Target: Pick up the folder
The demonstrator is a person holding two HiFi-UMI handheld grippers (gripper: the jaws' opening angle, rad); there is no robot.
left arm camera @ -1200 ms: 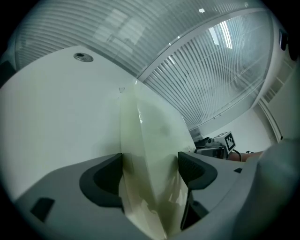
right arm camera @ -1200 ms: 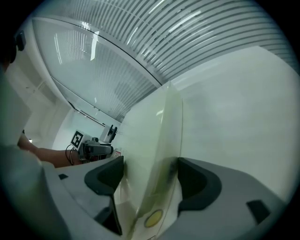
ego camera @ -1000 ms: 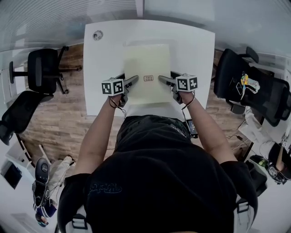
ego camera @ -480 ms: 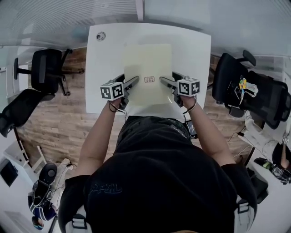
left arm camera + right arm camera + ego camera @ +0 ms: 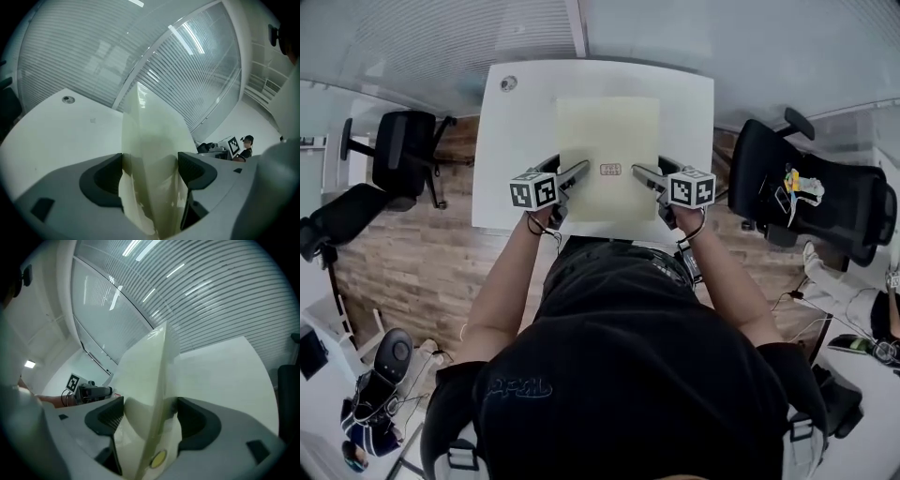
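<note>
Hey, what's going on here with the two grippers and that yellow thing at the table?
A person stands at a white table with a gripper in each hand. The left gripper and the right gripper each have their jaws closed on an opposite side edge of a pale yellow folder, which they hold flat between them over the table. The pickup is under way. The views do not settle whether the folder has fully left the table.

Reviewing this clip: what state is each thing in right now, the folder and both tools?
folder: closed, clamped at its left and right edges, over the table
left tool: shut on the folder's left edge
right tool: shut on the folder's right edge
</note>
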